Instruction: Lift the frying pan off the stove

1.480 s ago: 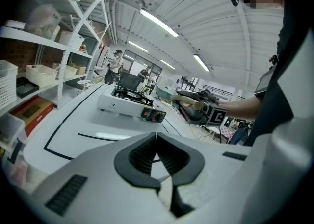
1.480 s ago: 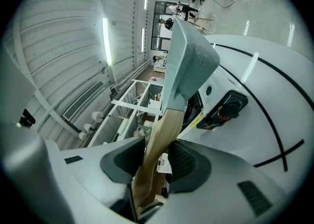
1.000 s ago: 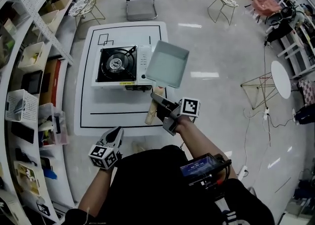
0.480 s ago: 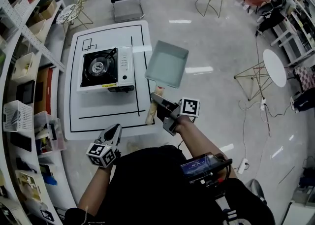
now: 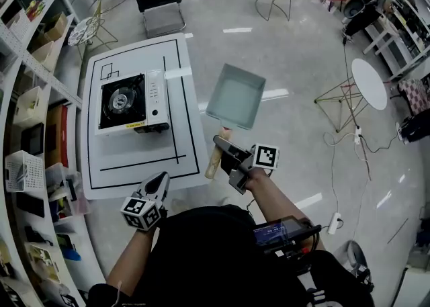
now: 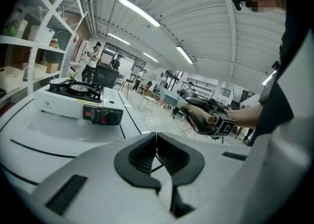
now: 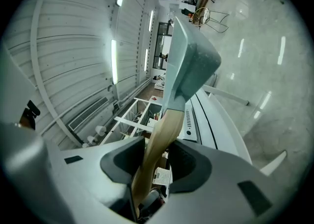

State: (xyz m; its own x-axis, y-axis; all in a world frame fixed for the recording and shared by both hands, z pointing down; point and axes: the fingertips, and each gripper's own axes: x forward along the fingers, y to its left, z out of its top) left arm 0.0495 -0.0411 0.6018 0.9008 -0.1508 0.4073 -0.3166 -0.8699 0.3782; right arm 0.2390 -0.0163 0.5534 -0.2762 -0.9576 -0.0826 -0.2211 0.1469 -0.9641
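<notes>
So your right gripper (image 5: 227,153) is clamped on the wooden handle (image 5: 215,158) of the frying pan (image 5: 235,96). In the right gripper view you can see the handle (image 7: 156,144) squeezed between both pads. The pan itself is that square grey-blue one, and it's up in the air over the bare floor, off past the right edge of the white table (image 5: 144,164), tilted with its open side facing up toward you. It's well apart from the stove (image 5: 124,101), which sits on the table with its burner bare. Your left gripper (image 5: 156,187) hangs low near the table's near edge, jaws together with nothing between them, and it's pointed at the stove (image 6: 78,100).
</notes>
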